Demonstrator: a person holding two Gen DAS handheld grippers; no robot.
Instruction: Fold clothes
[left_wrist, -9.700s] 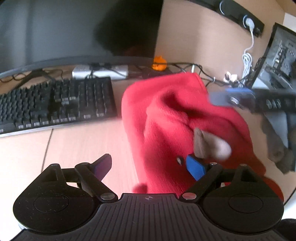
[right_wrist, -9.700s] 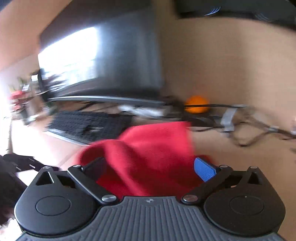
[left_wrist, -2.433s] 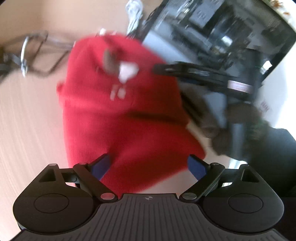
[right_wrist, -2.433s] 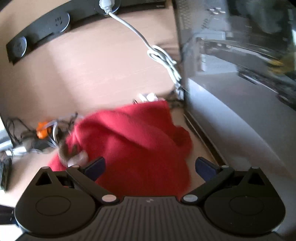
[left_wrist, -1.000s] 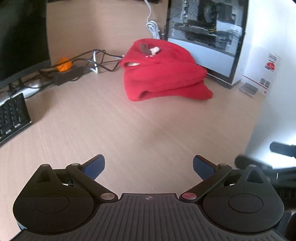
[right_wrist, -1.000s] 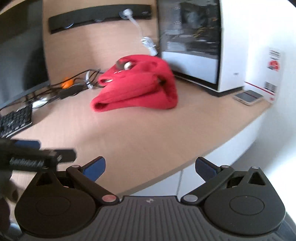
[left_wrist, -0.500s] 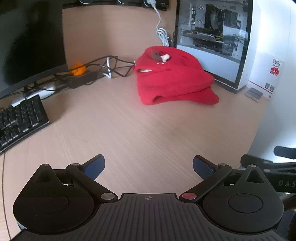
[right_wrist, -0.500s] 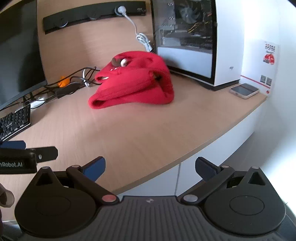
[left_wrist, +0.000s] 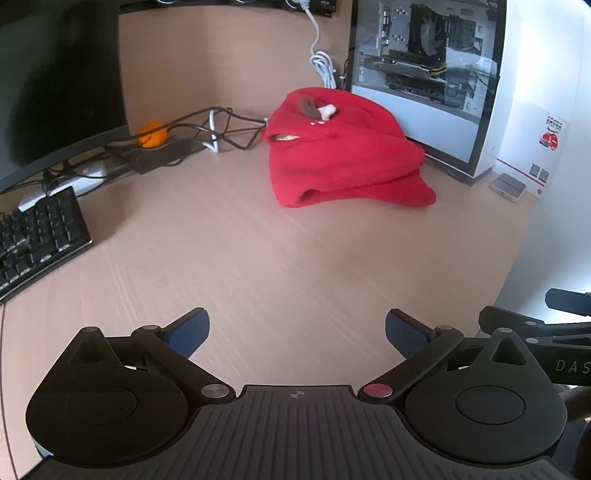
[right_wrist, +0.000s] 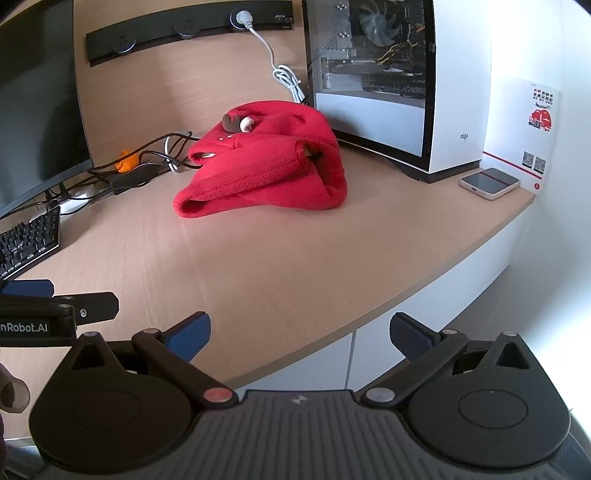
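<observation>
A red fleece garment lies folded in a thick bundle on the wooden desk, beside the computer case; a small brown and white trim piece sits on top of it. From the right wrist the same garment shows rolled layers facing me. My left gripper hovers open over the near desk, far from the garment, holding nothing. My right gripper is open and empty too, back at the desk's front edge. Part of the left gripper's body shows at the left of the right wrist view.
A glass-sided computer case stands right behind the garment. A keyboard and monitor are at the left, with tangled cables and an orange object at the back. A phone lies by the desk's right end.
Both grippers have let go of the garment and pulled back from it toward the desk's front edge. The garment rests folded by the computer case and has not shifted in the last second.
</observation>
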